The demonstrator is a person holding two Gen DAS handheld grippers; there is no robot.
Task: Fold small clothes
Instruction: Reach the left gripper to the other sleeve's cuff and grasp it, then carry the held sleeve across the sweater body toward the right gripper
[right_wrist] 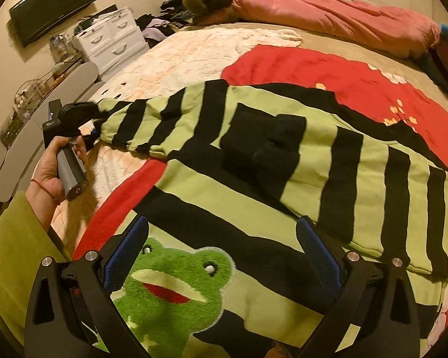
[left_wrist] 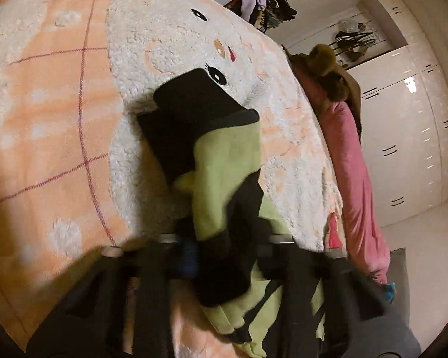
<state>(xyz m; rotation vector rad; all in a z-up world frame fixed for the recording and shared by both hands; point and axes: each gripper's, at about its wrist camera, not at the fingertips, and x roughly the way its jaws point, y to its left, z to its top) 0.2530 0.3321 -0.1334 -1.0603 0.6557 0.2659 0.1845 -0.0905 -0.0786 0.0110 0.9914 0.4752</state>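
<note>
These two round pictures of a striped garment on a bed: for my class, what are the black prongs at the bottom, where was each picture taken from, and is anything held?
A person holds a hand-held gripper in each hand; each carries a wide-angle camera looking along its jaws. In the right-hand view, the right gripper is open above a green-and-black striped sweater with a frog patch, spread on the bed. At left, the person's hand holds the left gripper, shut on the sleeve. The left-hand view shows that sleeve up close.

Dim, warm yellow indoor light. Glare on wardrobe (left_wrist: 409, 125) at three o'clock. Motion blur at six o'clock in left view. Fisheye bending, dark corners.
</note>
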